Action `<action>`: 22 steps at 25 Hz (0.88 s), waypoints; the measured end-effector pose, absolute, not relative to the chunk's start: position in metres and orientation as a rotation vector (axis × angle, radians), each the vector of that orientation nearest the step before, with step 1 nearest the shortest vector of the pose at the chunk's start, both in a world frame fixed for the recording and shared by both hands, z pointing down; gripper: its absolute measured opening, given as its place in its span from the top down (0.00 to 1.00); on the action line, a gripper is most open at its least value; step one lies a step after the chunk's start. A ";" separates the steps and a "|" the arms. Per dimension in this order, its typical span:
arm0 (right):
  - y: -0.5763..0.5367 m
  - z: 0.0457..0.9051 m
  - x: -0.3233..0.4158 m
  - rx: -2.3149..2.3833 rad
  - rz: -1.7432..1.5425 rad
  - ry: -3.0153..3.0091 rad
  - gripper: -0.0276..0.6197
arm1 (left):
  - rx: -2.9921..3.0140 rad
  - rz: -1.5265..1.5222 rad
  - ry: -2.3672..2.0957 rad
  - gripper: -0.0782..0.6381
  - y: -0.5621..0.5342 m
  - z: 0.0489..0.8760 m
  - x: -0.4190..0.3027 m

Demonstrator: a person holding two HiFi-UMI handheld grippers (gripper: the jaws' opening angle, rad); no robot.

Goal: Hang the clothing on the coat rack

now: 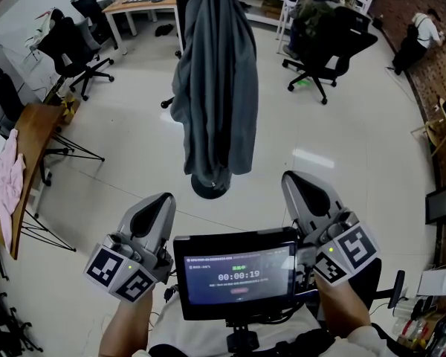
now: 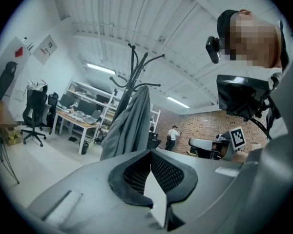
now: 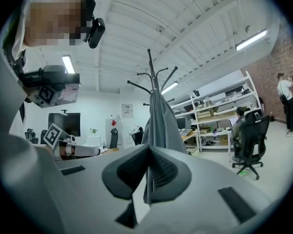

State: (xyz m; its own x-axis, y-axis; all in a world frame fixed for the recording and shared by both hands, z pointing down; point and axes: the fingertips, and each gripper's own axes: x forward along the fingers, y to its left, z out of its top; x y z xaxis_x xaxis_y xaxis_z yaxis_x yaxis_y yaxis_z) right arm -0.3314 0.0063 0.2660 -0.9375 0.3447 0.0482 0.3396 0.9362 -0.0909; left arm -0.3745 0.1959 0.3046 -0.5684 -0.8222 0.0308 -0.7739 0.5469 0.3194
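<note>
So the long grey jacket (image 1: 212, 103) is already up on the black metal coat rack (image 1: 208, 187). It drapes from the top hooks down to just above the round base, so its long axis runs straight up and down. It stands out on the glossy white floor (image 1: 334, 140), dead ahead of the person and well apart from both tools.

The left tool (image 1: 157, 203) has its jaws pressed together with nothing in them, and the right tool (image 1: 301, 184) is the same (in its own view the jacket lines up right behind the closed tips, but it's way off in the background, not gripped). Both sit close to the body, on either side of the small black chest-mounted screen (image 1: 238, 274).

The rack falls roughly between the two. It's maybe a hair closer to the left one, but I'd call it even. To me the hanging part looks done. Any tidy-up would mean reaching forward from here, and either hand could do it.
</note>
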 end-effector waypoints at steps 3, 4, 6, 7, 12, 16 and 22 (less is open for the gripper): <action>0.004 0.266 -0.329 -0.525 0.121 -3.027 0.95 | 1.363 -0.404 -2.599 0.89 0.195 0.305 -0.372; 0.004 0.266 -0.329 -0.521 0.120 -3.027 0.95 | 1.366 -0.405 -2.599 0.89 0.194 0.304 -0.372; 0.003 0.268 -0.327 -0.513 0.116 -3.026 0.95 | 1.369 -0.408 -2.600 0.89 0.195 0.304 -0.371; 0.002 0.269 -0.327 -0.509 0.114 -3.025 0.95 | 1.370 -0.411 -2.602 0.89 0.195 0.304 -0.370; 0.000 0.271 -0.325 -0.496 0.102 -3.024 0.95 | 1.371 -0.425 -2.600 0.89 0.195 0.306 -0.369; -0.002 0.269 -0.325 -0.498 0.082 -3.029 0.95 | 1.373 -0.436 -2.594 0.89 0.192 0.307 -0.369; -0.005 0.284 -0.313 -0.476 0.096 -2.965 0.95 | 1.342 -0.454 -2.530 0.89 0.193 0.322 -0.353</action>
